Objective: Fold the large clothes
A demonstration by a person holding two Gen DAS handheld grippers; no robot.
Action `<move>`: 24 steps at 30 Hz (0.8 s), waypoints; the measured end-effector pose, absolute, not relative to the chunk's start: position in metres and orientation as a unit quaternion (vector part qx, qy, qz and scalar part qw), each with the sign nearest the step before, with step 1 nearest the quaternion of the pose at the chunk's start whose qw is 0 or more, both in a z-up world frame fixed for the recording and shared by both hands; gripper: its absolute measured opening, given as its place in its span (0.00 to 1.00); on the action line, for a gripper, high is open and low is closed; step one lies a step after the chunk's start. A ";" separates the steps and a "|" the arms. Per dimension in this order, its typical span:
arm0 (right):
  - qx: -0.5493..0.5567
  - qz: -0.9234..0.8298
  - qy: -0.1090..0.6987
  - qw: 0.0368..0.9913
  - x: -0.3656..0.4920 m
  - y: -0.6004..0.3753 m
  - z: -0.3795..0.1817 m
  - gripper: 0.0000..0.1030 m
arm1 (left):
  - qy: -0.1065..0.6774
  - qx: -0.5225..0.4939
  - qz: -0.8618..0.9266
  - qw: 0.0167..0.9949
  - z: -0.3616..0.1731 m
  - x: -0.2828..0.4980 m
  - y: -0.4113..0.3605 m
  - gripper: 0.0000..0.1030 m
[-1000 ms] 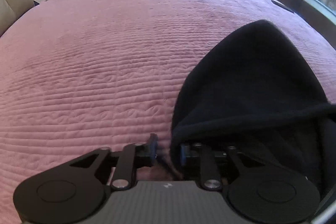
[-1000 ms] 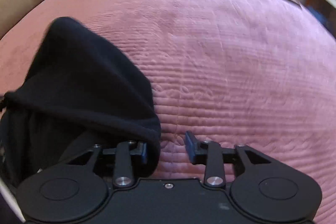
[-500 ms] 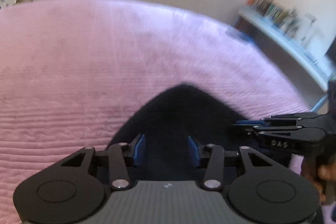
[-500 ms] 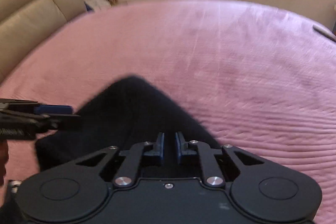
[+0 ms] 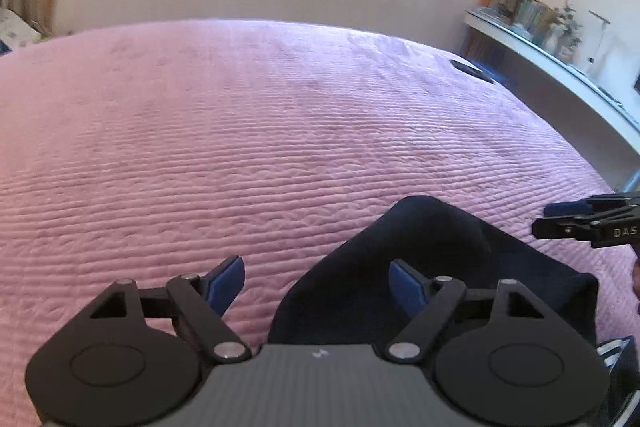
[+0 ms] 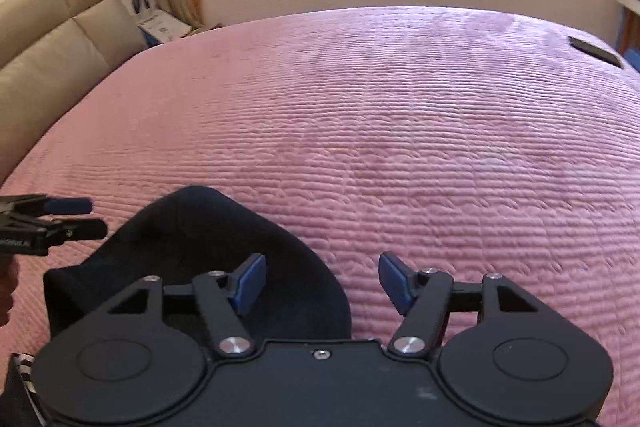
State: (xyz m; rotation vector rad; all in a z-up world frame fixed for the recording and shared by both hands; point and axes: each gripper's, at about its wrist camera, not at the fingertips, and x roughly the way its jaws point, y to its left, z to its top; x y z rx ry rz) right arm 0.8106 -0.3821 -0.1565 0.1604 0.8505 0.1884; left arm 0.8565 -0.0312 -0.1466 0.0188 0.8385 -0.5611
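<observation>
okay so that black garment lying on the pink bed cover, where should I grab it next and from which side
Probably the rounded far edge of the black garment, which lies flat on the pink bed cover with bare cover beyond it. Come from above and the near side, each gripper taking one end of that edge. The left gripper and right gripper have just opened wide, nothing pinched in either.

Black garment [image 5: 432, 267], soft fleece-like fabric, unpatterned, lying in a folded heap on the near part of a pink quilted bedspread [image 5: 280, 131], far end rounded into a blunt peak, near end hidden below the frame
</observation>
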 end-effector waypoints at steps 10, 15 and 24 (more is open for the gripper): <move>0.031 0.123 0.483 0.866 0.856 -0.355 -0.199 0.39 | 0.487 0.022 -0.319 0.813 -0.188 0.903 -0.068 0.19; 0.016 0.150 0.445 0.883 0.822 -0.347 -0.161 0.10 | 0.426 0.050 -0.346 0.834 -0.159 0.865 -0.065 0.09; -0.035 0.161 0.337 0.927 0.644 -0.326 -0.045 0.07 | 0.319 0.025 -0.387 0.865 -0.062 0.698 0.001 0.07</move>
